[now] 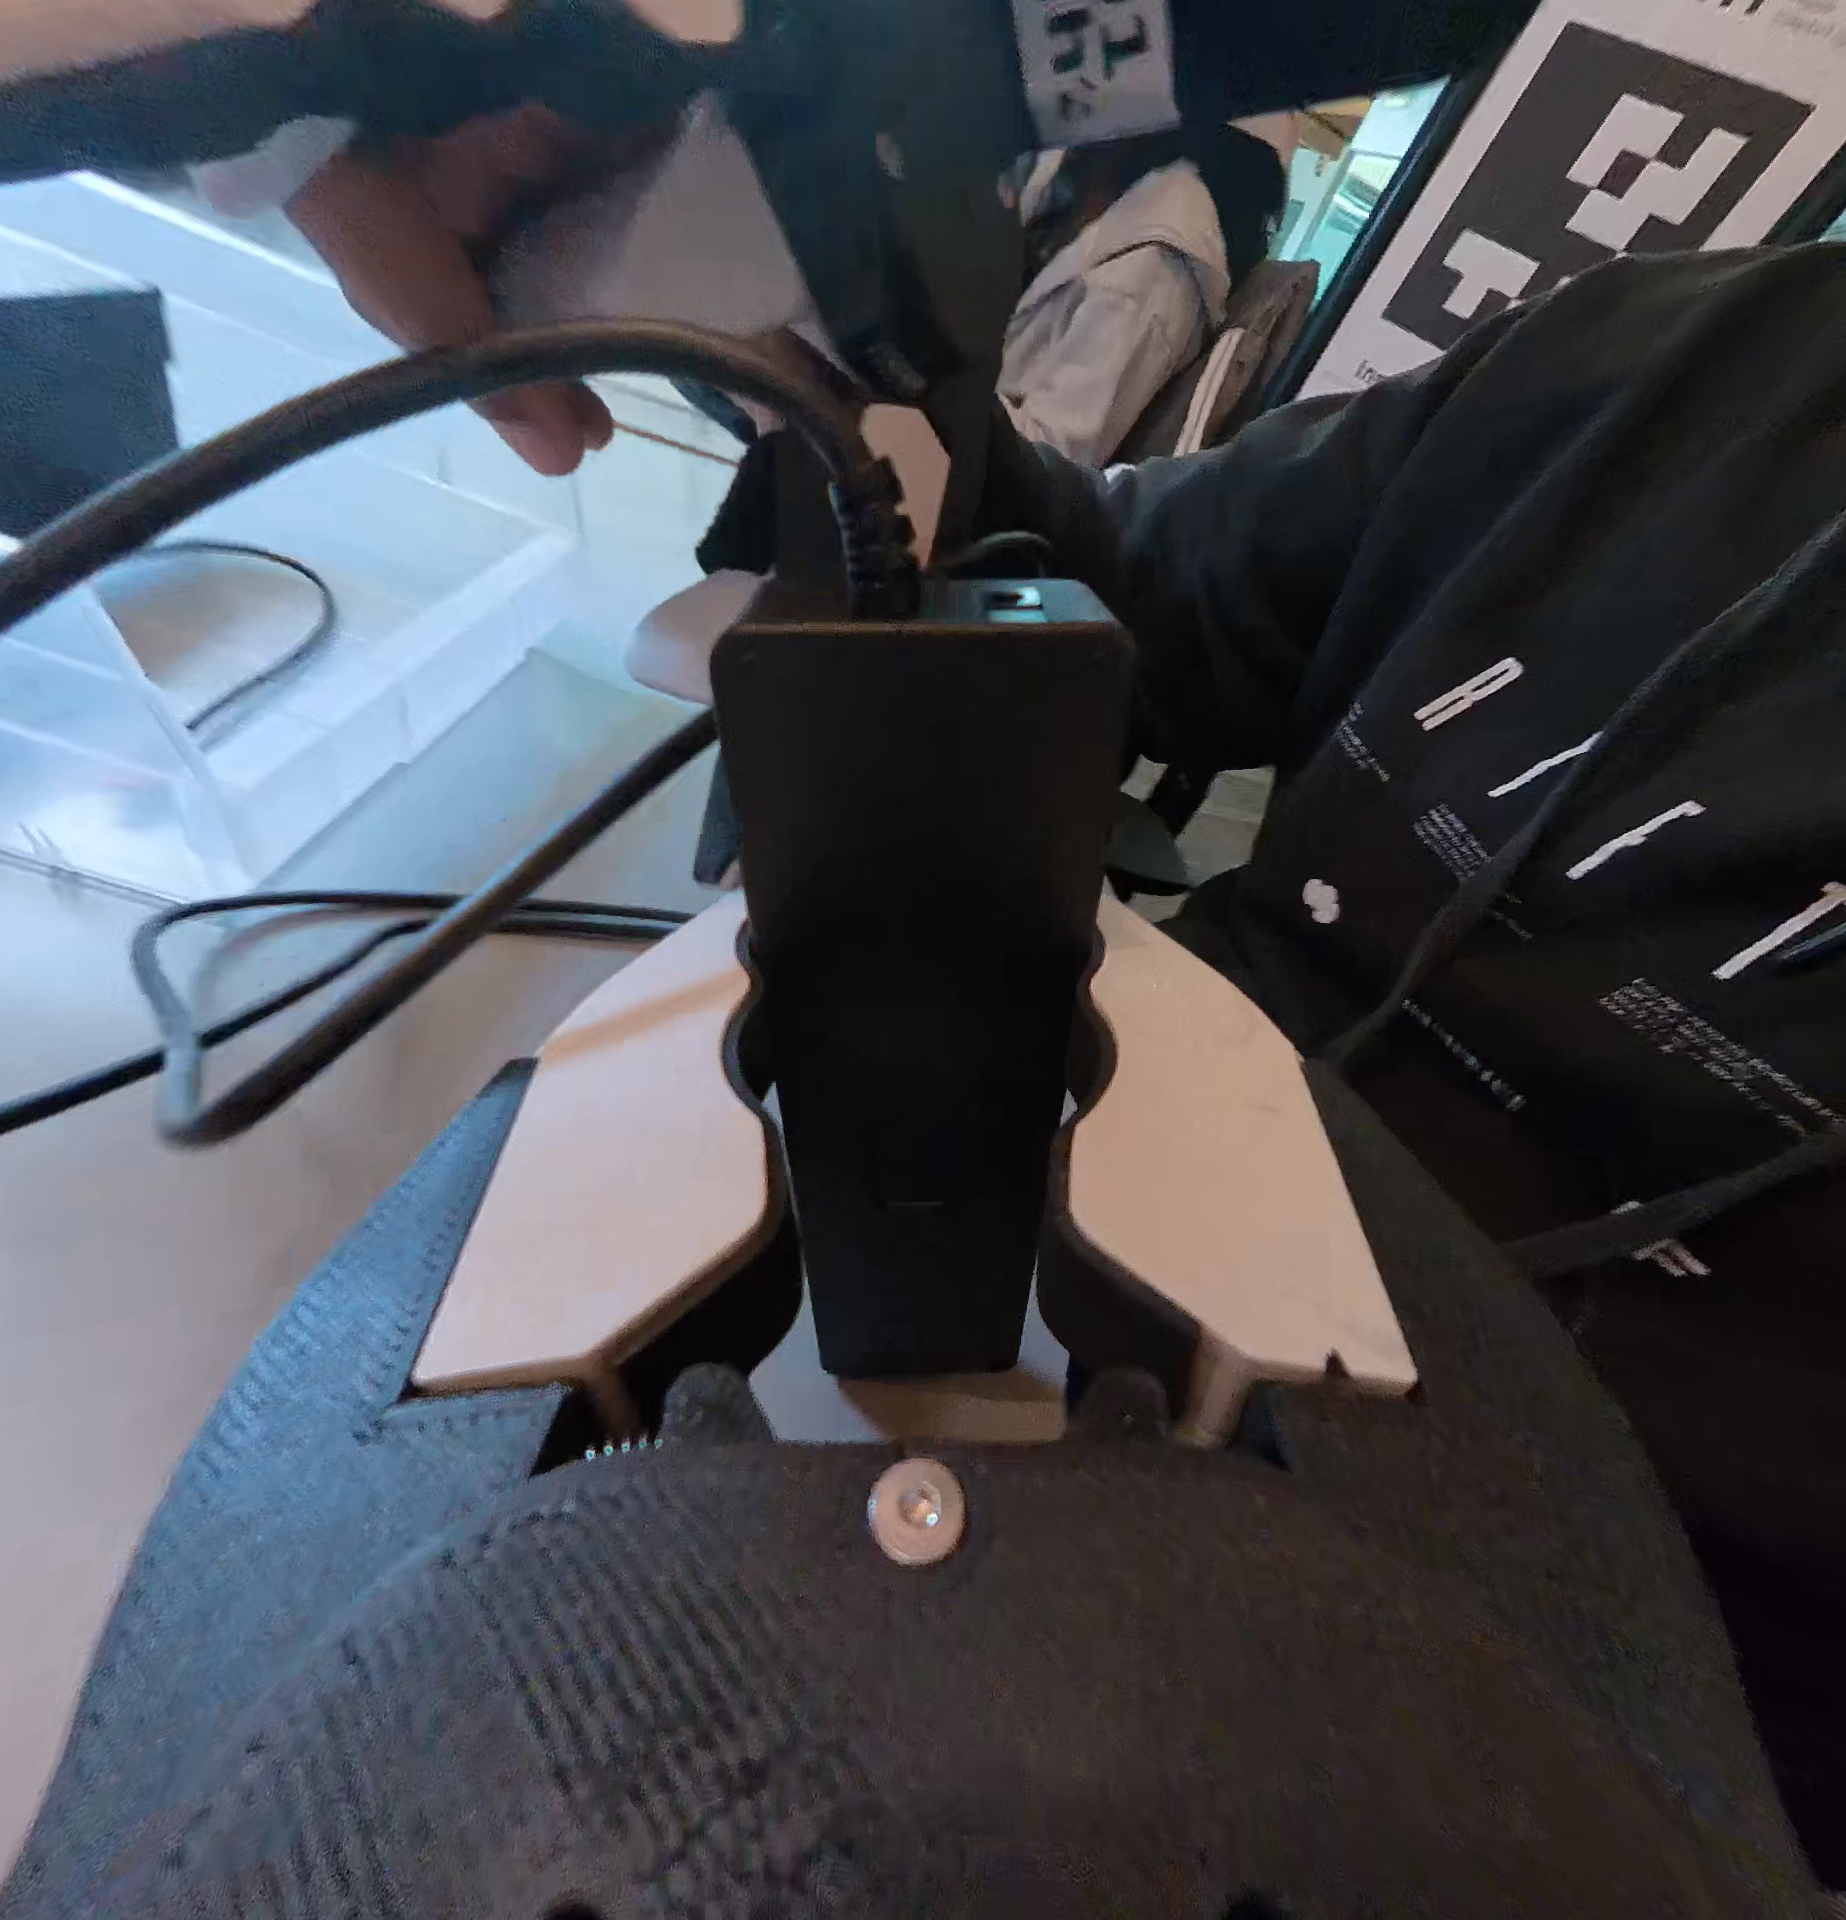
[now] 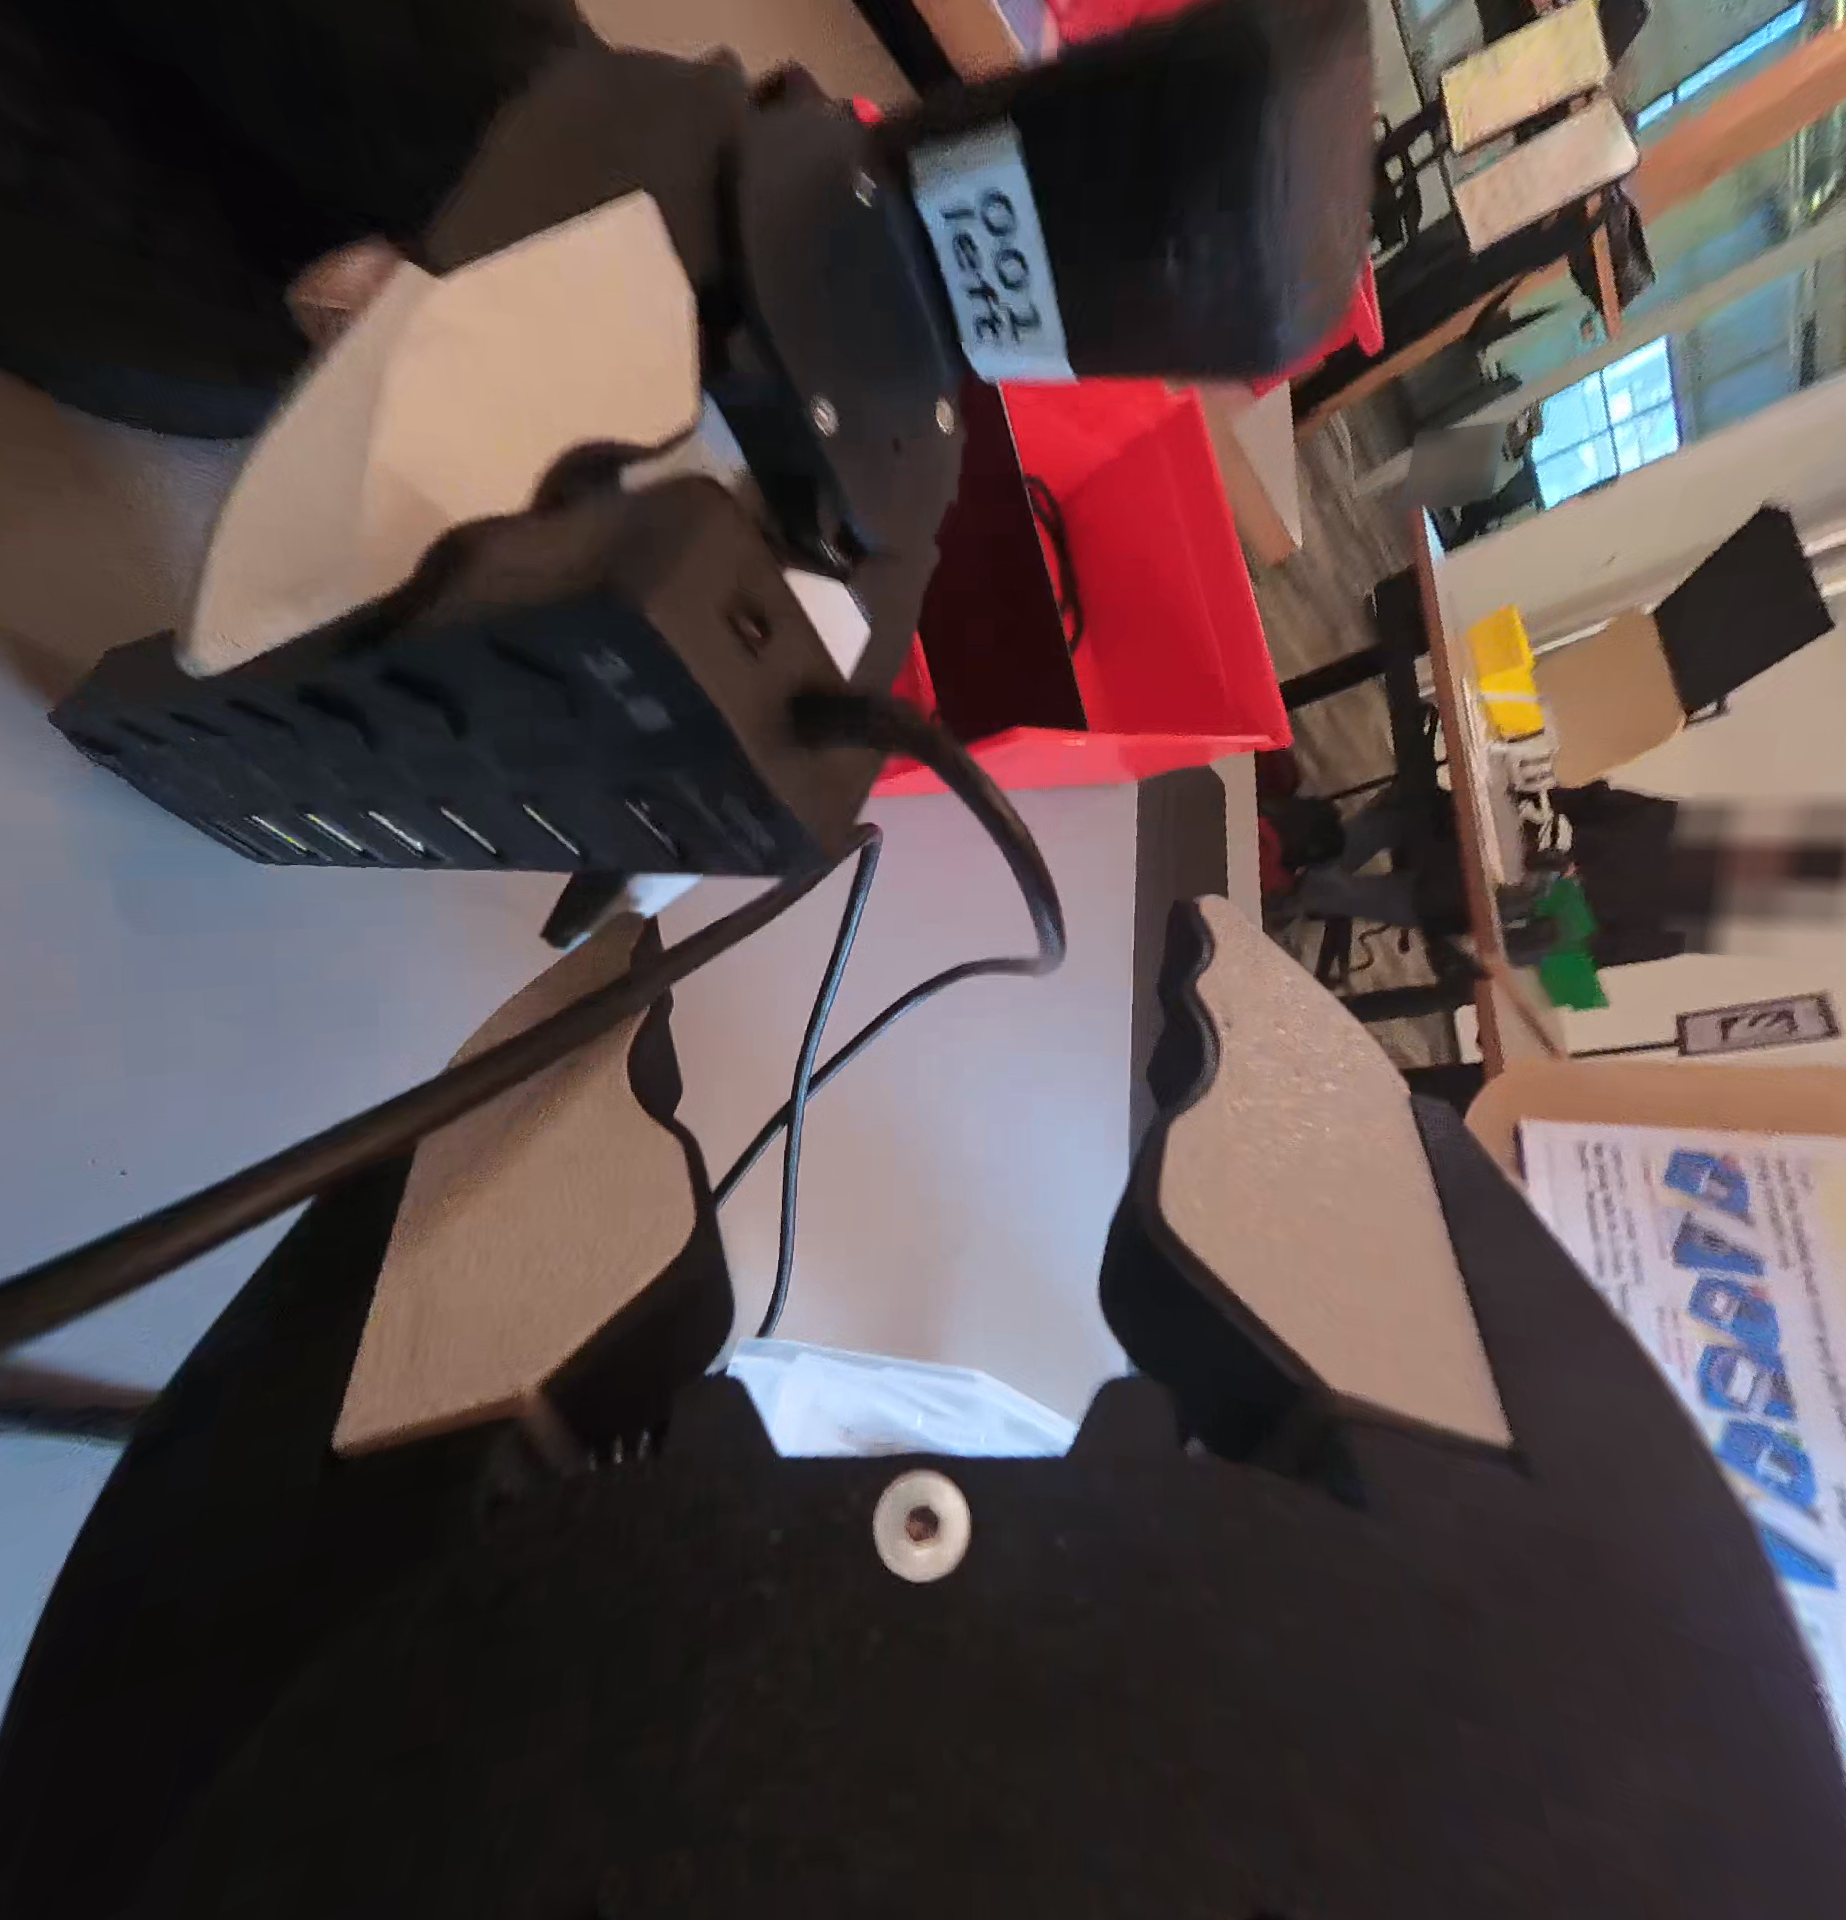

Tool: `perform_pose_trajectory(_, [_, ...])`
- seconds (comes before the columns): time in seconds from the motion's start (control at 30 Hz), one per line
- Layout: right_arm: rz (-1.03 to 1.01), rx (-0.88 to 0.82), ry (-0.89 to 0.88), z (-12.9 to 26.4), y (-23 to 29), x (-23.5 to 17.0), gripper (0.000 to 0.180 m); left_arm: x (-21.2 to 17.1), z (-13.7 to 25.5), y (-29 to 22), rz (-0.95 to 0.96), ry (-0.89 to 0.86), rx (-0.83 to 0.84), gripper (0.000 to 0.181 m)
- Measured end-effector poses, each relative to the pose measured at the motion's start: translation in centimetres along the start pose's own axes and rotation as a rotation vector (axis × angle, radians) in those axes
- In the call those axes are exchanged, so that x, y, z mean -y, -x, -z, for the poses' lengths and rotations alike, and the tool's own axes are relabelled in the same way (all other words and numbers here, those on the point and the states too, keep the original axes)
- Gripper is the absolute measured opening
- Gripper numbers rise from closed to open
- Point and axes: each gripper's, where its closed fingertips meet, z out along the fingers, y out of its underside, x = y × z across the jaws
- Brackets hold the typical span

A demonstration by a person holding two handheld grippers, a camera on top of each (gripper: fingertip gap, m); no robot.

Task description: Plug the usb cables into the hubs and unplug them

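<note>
My left gripper (image 1: 919, 940) is shut on a black USB hub (image 1: 919, 914), held lengthwise between its fingers above the table. A thick black USB cable (image 1: 379, 416) arcs in from the left and meets the hub's far end. I cannot tell how deep its plug sits. My right gripper (image 2: 919, 925) is open and empty, with its jaws wide apart. The same cable (image 2: 327, 1153) lies across its left finger (image 2: 524, 1195), and the plug (image 2: 628, 896) is right at the port row of the hub (image 2: 462, 748). The right gripper also shows in the left wrist view (image 1: 877, 312), just behind the hub.
The hub's own thin cable (image 2: 1012, 883) hangs in loops over the white table (image 2: 223, 987). A red bin (image 2: 1137, 582) stands behind the hub. Clear plastic boxes (image 1: 275, 623) sit at the left. A person's black hoodie (image 1: 1521, 727) is close at the right.
</note>
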Motion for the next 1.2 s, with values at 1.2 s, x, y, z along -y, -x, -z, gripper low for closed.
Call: perform_pose_trajectory(1.2, [-0.230,0.173,0.377,14.1,-15.4,-2.4,0.025,9.3,14.0,3.9,-0.025,-0.669,0.468,0.042])
